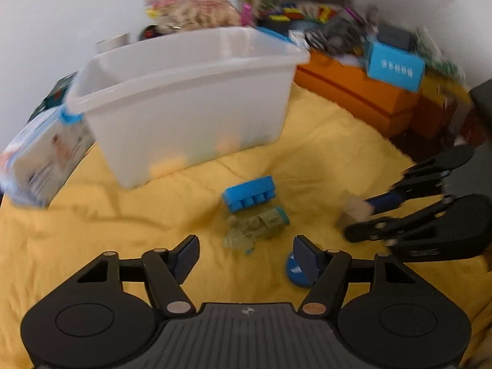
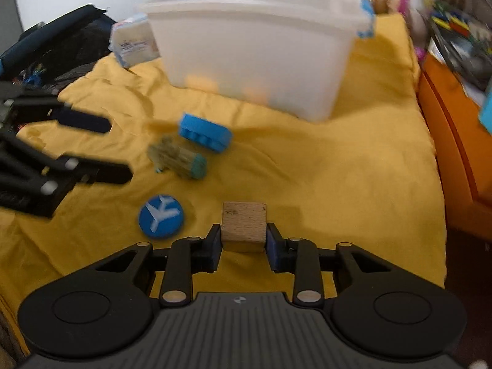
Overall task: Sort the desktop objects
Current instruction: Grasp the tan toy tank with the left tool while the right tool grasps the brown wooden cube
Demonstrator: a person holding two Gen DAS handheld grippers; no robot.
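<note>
A sorting job on a yellow cloth-covered surface [image 2: 353, 184]: the right hand-held gripper [image 2: 243, 241] grips a small wooden cube [image 2: 244, 226] squarely between its two blue pads, the block seated low between the fingers so that it should not twist on the way to the bin. In the left wrist view the same cube [image 1: 356, 210] shows only as a pale blur at the tips of the right hand-held gripper [image 1: 358, 220], at the right of the scene. The left hand-held gripper [image 1: 244, 255] hangs with its fingers spread wide and nothing between them, apparently kept ready for the next piece. Just beyond it lie three loose items close together: a blue toy brick [image 1: 250, 195], a translucent greenish toy with a teal end [image 1: 256, 226] just beside the brick and possibly touching it, and, nearer and to the right, a round blue disc bearing a white aeroplane [image 2: 161, 216], partly hidden in the left view behind that gripper's right finger. The translucent white bin [image 1: 187, 101] stands at the far side of the cloth, open-topped, with orange shapes showing faintly through its wall, which suggests sorted pieces already lie inside. Judging by this, the cube is likely headed there. Orange boxes [image 1: 353, 92] and mixed clutter line the far right edge.
</note>
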